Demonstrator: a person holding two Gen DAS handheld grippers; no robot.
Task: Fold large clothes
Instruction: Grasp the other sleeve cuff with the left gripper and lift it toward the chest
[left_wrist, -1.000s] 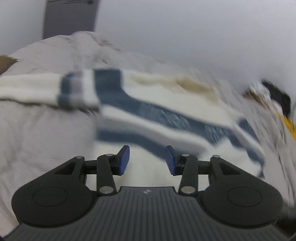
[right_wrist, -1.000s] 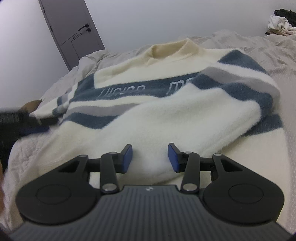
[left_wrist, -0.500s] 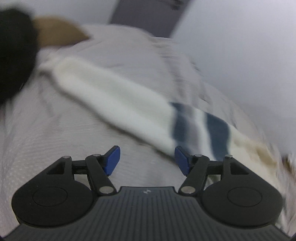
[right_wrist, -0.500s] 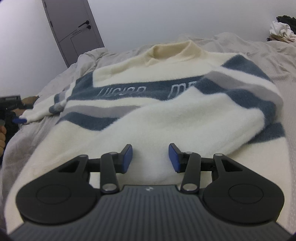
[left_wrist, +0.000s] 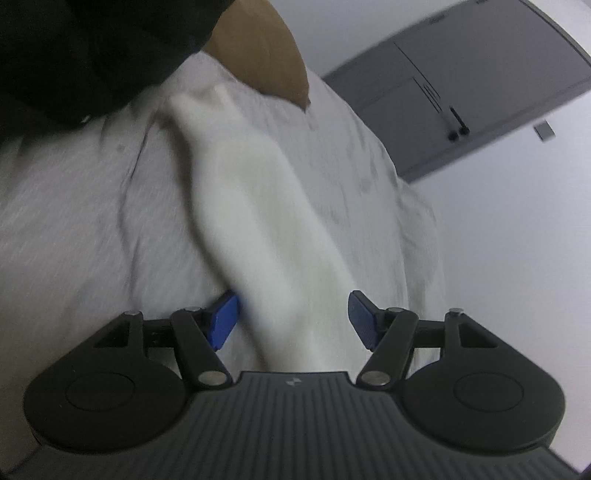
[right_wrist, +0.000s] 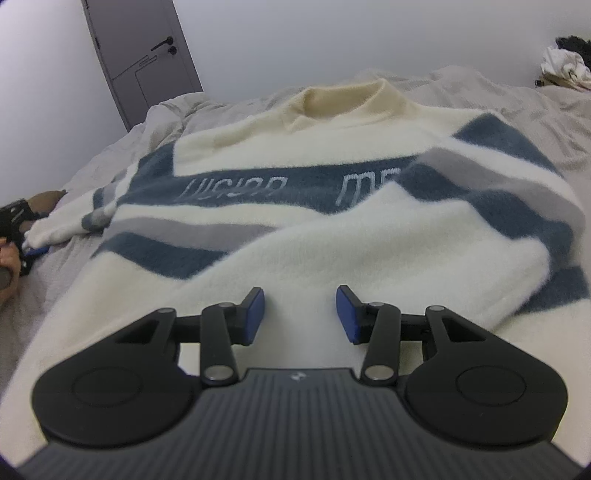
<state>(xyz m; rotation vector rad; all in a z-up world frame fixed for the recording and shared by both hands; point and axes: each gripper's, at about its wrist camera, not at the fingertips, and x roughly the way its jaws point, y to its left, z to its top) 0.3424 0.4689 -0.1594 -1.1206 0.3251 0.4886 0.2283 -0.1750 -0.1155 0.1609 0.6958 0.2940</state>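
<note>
A cream sweater (right_wrist: 295, 229) with blue and grey stripes lies flat on the bed, collar at the far side. One sleeve is folded across its front on the right. The other sleeve (left_wrist: 255, 206) stretches out to the left. My left gripper (left_wrist: 294, 319) is open with this sleeve running between its blue pads (left_wrist: 225, 321), near the cuff end; the picture is blurred there. In the right wrist view it shows at the far left edge (right_wrist: 26, 251). My right gripper (right_wrist: 300, 314) hangs open over the sweater's lower body, holding nothing.
A pale grey bed cover (right_wrist: 554, 122) lies under the sweater. A grey door (right_wrist: 140, 55) stands behind the bed's far left corner. A heap of clothes (right_wrist: 565, 62) sits at the far right. Something dark (left_wrist: 74, 48) and a brown shape (left_wrist: 266, 62) fill the left view's top.
My left gripper has swept left along the outstretched sleeve to near its cuff, rolling as it went, and its jaws stand wider. The right gripper has hardly moved.
</note>
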